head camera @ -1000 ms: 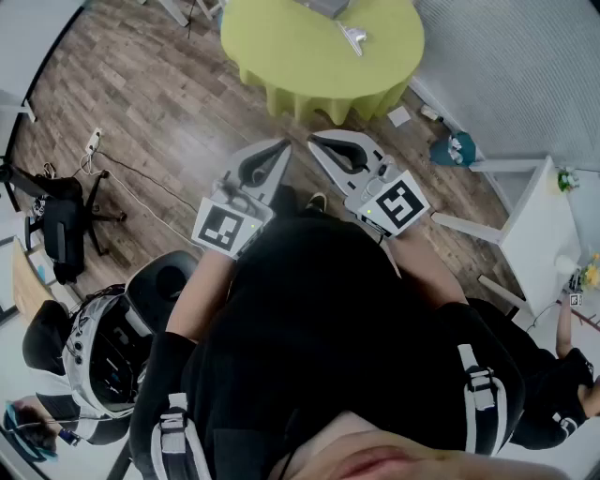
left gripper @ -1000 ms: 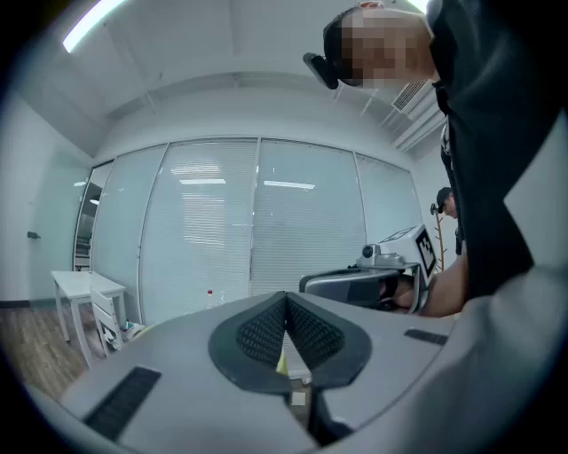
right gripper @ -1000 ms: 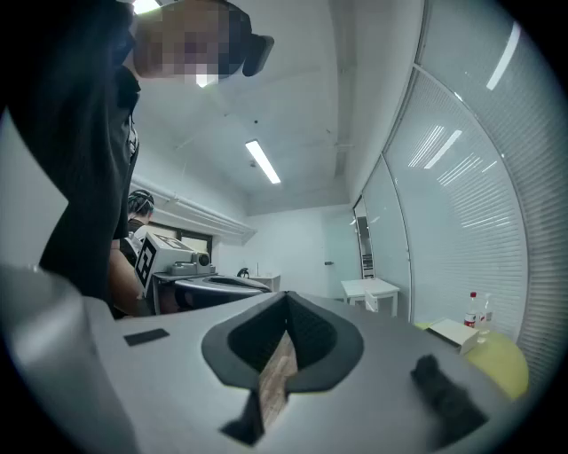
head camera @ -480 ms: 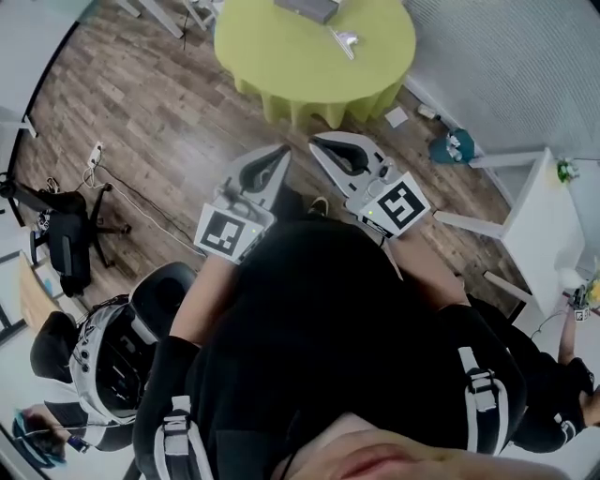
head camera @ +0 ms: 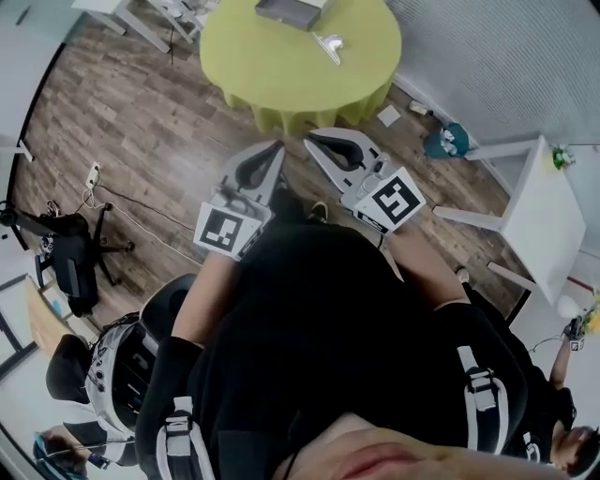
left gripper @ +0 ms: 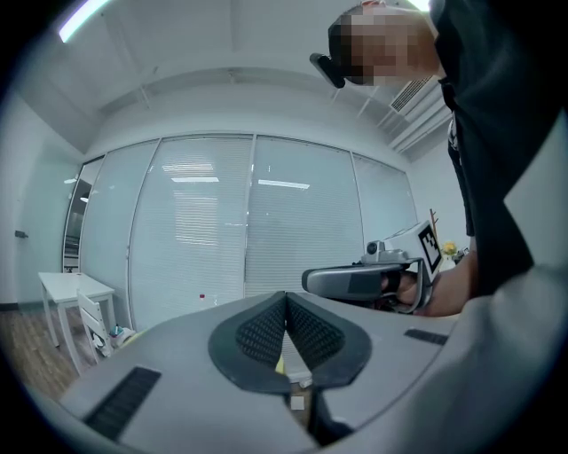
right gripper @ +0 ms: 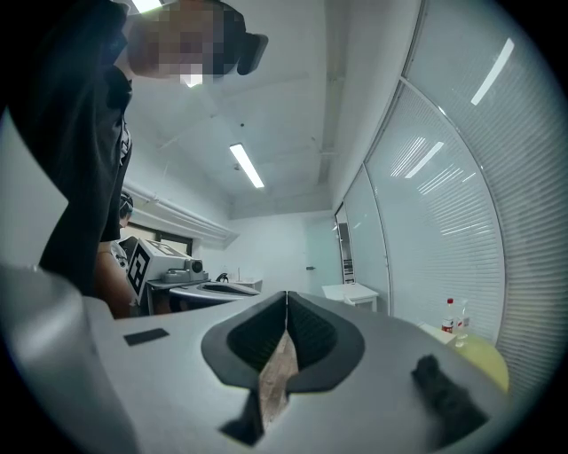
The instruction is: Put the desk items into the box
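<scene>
In the head view a round green table (head camera: 300, 66) stands ahead on the wood floor. On its far side lies a flat grey box (head camera: 291, 11), with a small silvery item (head camera: 328, 45) near it. I hold both grippers level in front of my body, short of the table. The left gripper (head camera: 278, 147) and the right gripper (head camera: 310, 142) are both shut and empty. In the left gripper view the left gripper's (left gripper: 286, 298) pads meet with nothing between them. The right gripper view shows the right gripper (right gripper: 286, 300) the same way.
A white table (head camera: 548, 211) stands at the right, with a teal object (head camera: 444, 142) and a slip of paper (head camera: 389, 115) on the floor near it. At the left are a black office chair (head camera: 70, 267) and a power strip with its cable (head camera: 94, 173).
Both grippers have moved a little forward toward the green table, and the view has shifted so the table sits further left. Both stay shut.
</scene>
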A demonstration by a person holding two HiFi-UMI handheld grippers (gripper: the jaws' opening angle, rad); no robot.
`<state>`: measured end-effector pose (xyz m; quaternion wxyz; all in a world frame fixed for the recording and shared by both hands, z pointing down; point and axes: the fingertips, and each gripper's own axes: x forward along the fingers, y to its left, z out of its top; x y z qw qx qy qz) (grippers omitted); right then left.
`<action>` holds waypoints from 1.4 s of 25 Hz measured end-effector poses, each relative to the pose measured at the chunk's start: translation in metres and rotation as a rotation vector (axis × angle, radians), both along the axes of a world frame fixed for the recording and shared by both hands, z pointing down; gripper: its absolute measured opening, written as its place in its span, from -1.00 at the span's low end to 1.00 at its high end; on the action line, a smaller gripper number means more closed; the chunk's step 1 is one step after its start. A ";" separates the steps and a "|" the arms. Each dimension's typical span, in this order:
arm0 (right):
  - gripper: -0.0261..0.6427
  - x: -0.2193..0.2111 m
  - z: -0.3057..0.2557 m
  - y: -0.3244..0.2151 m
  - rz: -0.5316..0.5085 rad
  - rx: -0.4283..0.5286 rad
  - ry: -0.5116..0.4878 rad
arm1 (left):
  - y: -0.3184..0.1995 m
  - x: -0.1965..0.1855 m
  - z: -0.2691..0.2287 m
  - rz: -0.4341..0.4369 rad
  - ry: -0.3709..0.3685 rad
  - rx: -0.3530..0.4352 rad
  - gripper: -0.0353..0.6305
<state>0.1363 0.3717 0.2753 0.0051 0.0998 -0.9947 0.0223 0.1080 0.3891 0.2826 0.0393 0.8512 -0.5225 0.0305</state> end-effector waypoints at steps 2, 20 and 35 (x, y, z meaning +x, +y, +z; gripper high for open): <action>-0.87 -0.008 0.000 -0.011 0.013 -0.003 0.008 | -0.012 -0.009 -0.001 0.008 0.002 0.000 -0.86; -0.87 -0.053 0.008 -0.086 0.115 -0.026 0.057 | -0.090 -0.058 0.010 0.099 0.033 -0.020 -0.86; -0.87 -0.141 0.020 -0.137 0.173 -0.030 0.104 | -0.140 -0.151 0.014 0.127 0.079 0.020 -0.86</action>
